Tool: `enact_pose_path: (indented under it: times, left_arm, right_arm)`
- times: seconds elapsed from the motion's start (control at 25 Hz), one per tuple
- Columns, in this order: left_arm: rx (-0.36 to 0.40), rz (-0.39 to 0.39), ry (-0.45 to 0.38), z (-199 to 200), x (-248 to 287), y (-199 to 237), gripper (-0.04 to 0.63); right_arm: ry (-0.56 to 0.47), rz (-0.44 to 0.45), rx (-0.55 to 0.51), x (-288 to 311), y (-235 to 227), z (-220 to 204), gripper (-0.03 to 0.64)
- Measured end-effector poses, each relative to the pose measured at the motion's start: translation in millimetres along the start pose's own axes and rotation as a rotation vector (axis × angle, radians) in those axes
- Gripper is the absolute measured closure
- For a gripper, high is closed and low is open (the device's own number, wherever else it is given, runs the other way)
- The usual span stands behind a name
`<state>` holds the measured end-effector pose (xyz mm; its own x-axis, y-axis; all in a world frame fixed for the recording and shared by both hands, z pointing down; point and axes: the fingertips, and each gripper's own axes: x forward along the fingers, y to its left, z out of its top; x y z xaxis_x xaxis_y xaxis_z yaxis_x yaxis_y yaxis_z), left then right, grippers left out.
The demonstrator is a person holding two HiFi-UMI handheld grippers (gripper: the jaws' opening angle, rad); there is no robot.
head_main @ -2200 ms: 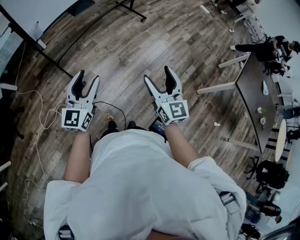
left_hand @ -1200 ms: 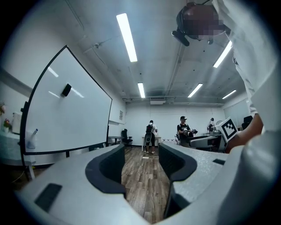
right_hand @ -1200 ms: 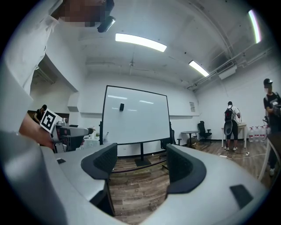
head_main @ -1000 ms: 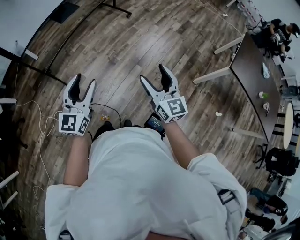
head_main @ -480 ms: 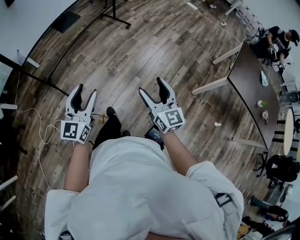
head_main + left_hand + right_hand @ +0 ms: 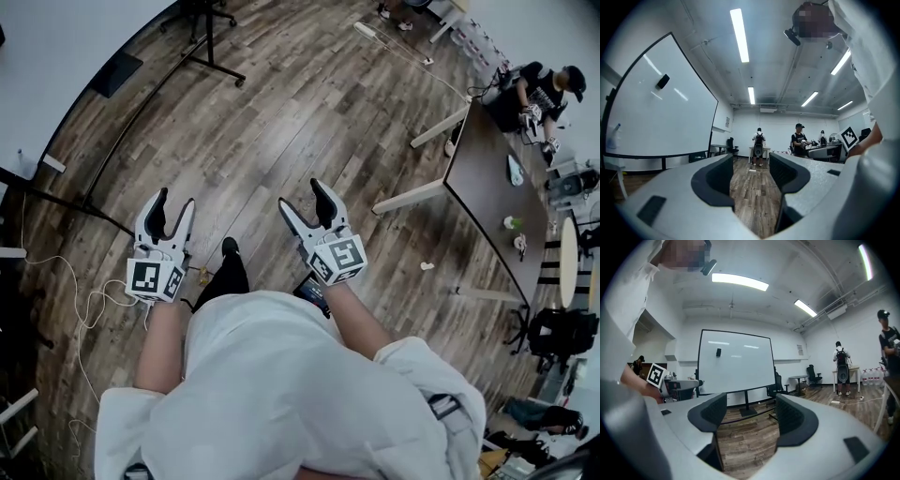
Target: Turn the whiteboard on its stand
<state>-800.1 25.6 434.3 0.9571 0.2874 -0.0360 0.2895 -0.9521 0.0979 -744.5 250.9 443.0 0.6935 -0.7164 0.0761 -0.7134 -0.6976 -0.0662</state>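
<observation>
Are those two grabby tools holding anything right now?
No. The left tool and right tool are both open, with only floor between their jaws; the right one has just closed a little. The whiteboard stands apart, untouched.

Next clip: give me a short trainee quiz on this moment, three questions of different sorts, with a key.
1. True or false: the left gripper is clamped on the whiteboard.
2. In the head view, the dark table stands: A at the left, B at the right, C under the grippers.
3. Fill in: between the left gripper's jaws there is ___.
Key: 1 false, its jaws stand apart, well short of the whiteboard; 2 B; 3 nothing, only floor beyond.
</observation>
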Motion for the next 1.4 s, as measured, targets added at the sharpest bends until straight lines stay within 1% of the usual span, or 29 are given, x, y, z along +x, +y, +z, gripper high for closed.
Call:
enact_pose_path:
  times: [0.24, 0.48, 0.72, 0.92, 1.12, 1.28, 1.4]
  left_arm:
    - [-0.008, -0.047, -0.006, 1.8, 75.5, 41.1, 0.354]
    - [-0.034, -0.051, 0.003, -5.2, 141.0, 99.2, 0.354]
    - [-0.03, -0.076, 0.007, -8.7, 194.2, 138.8, 0.354]
    - [-0.043, -0.064, 0.002, -9.0, 238.3, 167.5, 0.354]
    - [-0.022, -0.054, 0.006, -8.9, 290.5, 186.8, 0.354]
    - [-0.005, -0.022, 0.013, -7.8, 337.1, 198.3, 0.354]
    - [-0.004, 0.013, 0.016, -4.6, 380.0, 207.3, 0.354]
  right_arm:
    - [0.019, -0.037, -0.03, 62.0, -38.8, 15.2, 0.291]
    - [0.026, -0.027, -0.039, 148.6, -66.6, 24.4, 0.291]
    - [0.014, -0.027, -0.033, 216.6, -90.6, 30.5, 0.291]
    - [0.011, -0.016, -0.041, 254.1, -118.2, 39.0, 0.291]
    - [0.009, -0.021, -0.023, 292.0, -163.9, 35.8, 0.291]
    - [0.006, 0.019, 0.001, 331.7, -203.8, 35.2, 0.291]
    - [0.012, 0.081, 0.002, 368.7, -232.3, 42.9, 0.291]
